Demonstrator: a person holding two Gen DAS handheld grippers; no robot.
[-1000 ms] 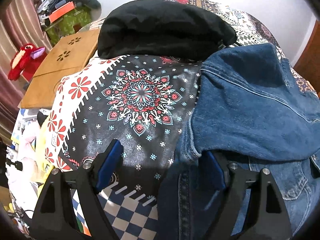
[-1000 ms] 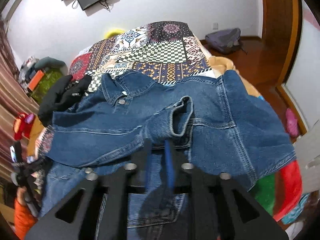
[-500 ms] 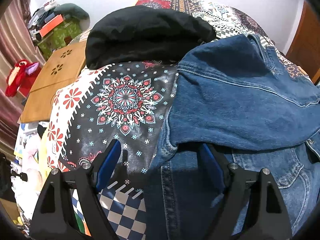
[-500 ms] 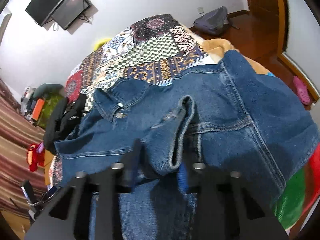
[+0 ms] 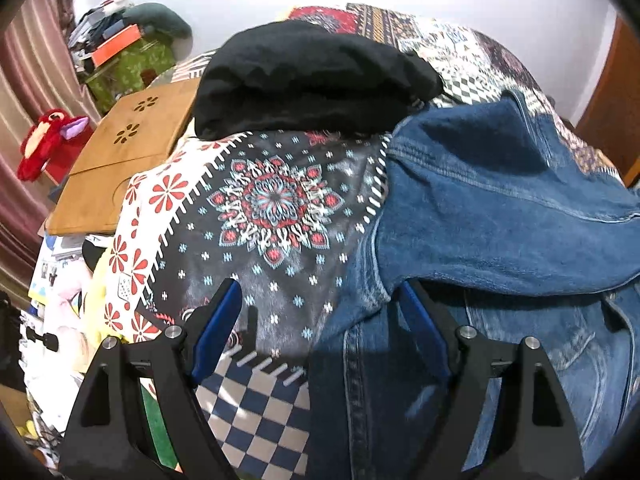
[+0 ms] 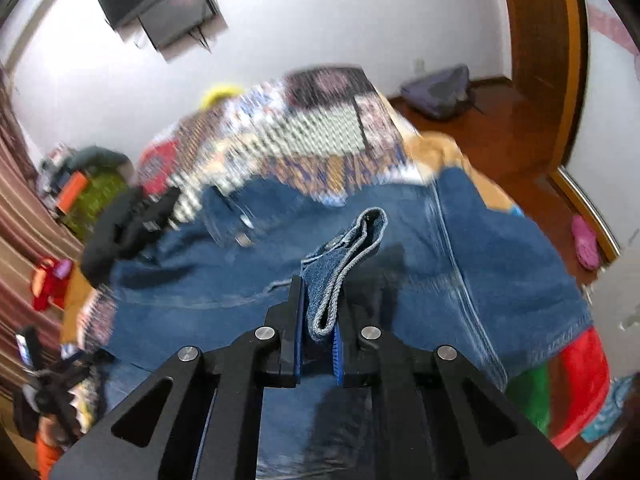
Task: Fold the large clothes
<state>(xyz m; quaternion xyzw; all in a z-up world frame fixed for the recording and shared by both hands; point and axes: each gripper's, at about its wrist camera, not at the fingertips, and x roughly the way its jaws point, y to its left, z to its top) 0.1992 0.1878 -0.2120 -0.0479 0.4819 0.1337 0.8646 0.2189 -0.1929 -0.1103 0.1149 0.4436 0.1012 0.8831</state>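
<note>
Left wrist view: the left gripper (image 5: 320,312) stands with its jaws wide apart and nothing pinched. Its left finger (image 5: 218,328) hangs over the patterned bedspread (image 5: 276,208); its right finger (image 5: 422,328) lies at the folded edge of the denim jacket (image 5: 500,216), partly tucked under an overhanging fold. Whether that finger touches the cloth cannot be told. The jacket covers the right side of the bed, with one layer folded over another. A black garment (image 5: 312,84) lies in a heap at the far end of the bedspread, just beside the jacket's upper edge. Off the bed's left side are a wooden board (image 5: 120,160), a red plush toy (image 5: 44,144) and a green box (image 5: 128,68).

Right wrist view: much of the frame is blurred. The right gripper (image 6: 318,336) is closed tight on the jacket's sleeve cuff (image 6: 344,268), which stands up between the blue pads and rises beyond the fingertips. The rest of the denim jacket (image 6: 500,264) is spread across the bed below, reaching its right edge. The black garment (image 6: 128,224) lies at the jacket's left. A dark screen (image 6: 164,4) is mounted on the white wall, a grey bag (image 6: 440,92) sits on the wooden floor by the door frame, and a pink slipper (image 6: 584,240) lies further right.
</note>
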